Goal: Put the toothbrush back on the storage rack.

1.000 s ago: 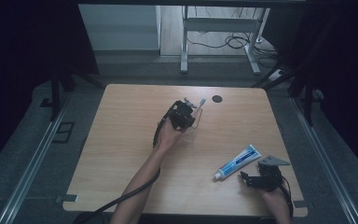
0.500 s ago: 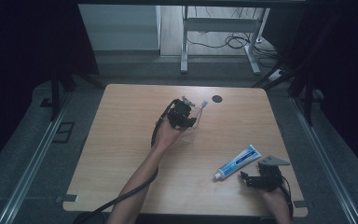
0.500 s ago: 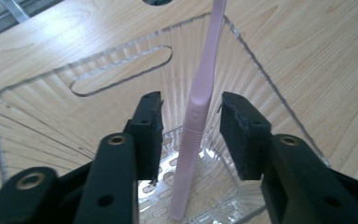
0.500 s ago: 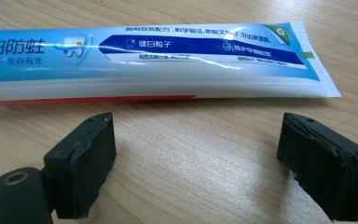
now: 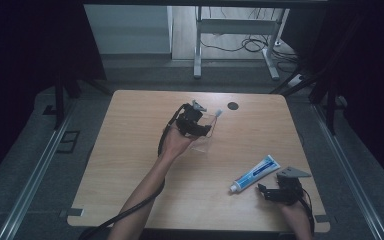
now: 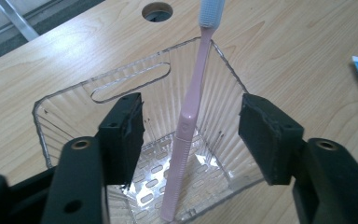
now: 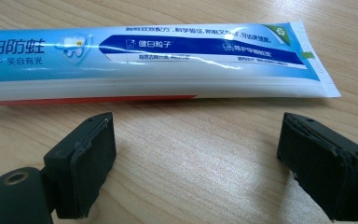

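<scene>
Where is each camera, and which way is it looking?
High view: above the person's side, facing forward and down on the table; both forearms, left gripper and right gripper show.
Left gripper view: rides that gripper, looking down past its open fingers at the pink toothbrush standing in the clear basket.
Right gripper view: rides low, open fingers facing the toothpaste tube.
High and right views share the tube.

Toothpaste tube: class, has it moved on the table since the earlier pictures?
No. The toothpaste tube lies at the same spot and slant near the table's right edge, just beyond the open right gripper.
</scene>
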Demonstrator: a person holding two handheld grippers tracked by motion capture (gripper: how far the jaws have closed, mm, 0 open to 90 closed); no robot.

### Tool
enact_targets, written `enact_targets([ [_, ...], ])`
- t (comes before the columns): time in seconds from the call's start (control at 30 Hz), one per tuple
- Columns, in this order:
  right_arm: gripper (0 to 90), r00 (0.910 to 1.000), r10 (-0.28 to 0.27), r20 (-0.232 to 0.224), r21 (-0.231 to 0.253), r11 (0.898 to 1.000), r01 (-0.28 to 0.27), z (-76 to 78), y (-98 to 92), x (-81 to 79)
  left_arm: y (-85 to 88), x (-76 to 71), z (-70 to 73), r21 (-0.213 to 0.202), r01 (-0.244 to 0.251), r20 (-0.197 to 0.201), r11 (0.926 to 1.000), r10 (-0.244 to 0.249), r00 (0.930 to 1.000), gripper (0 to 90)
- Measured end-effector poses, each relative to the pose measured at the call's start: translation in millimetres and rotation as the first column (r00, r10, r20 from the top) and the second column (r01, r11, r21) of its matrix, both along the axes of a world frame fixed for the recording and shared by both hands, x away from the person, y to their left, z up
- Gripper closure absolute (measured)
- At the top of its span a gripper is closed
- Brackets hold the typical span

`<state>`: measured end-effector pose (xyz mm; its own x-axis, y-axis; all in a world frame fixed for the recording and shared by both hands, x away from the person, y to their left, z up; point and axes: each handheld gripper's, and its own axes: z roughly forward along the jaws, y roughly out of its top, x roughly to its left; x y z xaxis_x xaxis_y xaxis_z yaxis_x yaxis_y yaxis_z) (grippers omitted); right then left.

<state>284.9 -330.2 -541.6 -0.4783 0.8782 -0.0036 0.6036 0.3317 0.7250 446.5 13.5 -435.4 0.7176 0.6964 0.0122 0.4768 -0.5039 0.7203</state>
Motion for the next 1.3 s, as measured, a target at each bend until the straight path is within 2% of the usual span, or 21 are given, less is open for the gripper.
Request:
enact_targets([
  [0.2, 11.5, 1.0000, 0.000, 0.000, 0.000, 1.000, 0.000, 0.0, 0.0, 0.0, 4.2, -3.6, 4.7, -0.001, -0.007, 0.005, 1.0000, 0.007, 1.0000, 33.4],
  [0.23, 11.5, 1.0000, 0.000, 0.000, 0.000, 1.000, 0.000, 0.0, 0.0, 0.0, 5.6, -4.1, 5.8, -0.005, -0.007, 0.006, 1.0000, 0.007, 1.0000, 30.6],
  [0.33, 11.5, 1.0000, 0.000, 0.000, 0.000, 1.000, 0.000, 0.0, 0.0, 0.0, 11.1, -6.1, 9.7, -0.020, -0.012, 0.000, 0.9997, 0.012, 0.9999, 29.4],
  [0.4, 11.5, 1.0000, 0.000, 0.000, 0.000, 1.000, 0.000, 0.0, 0.0, 0.0, 15.6, -8.1, 12.0, -0.038, -0.016, -0.020, 0.9991, 0.016, 0.9997, 25.0],
  [0.53, 11.5, 1.0000, 0.000, -0.001, 0.000, 1.000, 0.000, 0.0, 0.0, 0.0, 22.1, -11.9, 14.7, -0.033, -0.015, -0.015, 0.9993, 0.015, 0.9998, 21.2],
  [0.73, 11.5, 1.0000, 0.000, 0.000, 0.000, 1.000, 0.000, 0.0, 0.0, 0.0, 32.7, -18.2, 17.2, -0.056, -0.021, -0.024, 0.9982, 0.019, 0.9995, 17.0],
  [1.03, 11.5, 1.0000, 0.000, 0.000, 0.000, 1.000, 0.000, 0.0, 0.0, 0.0, 45.5, -28.0, 16.9, -0.075, -0.019, -0.026, 0.9970, 0.017, 0.9995, 14.0],
  [1.3, 11.5, 1.0000, 0.000, 0.000, 0.000, 1.000, 0.000, 0.0, 0.0, -0.1, 57.5, -37.8, 10.8, -0.078, -0.017, -0.030, 0.9968, 0.015, 0.9994, 13.3],
])
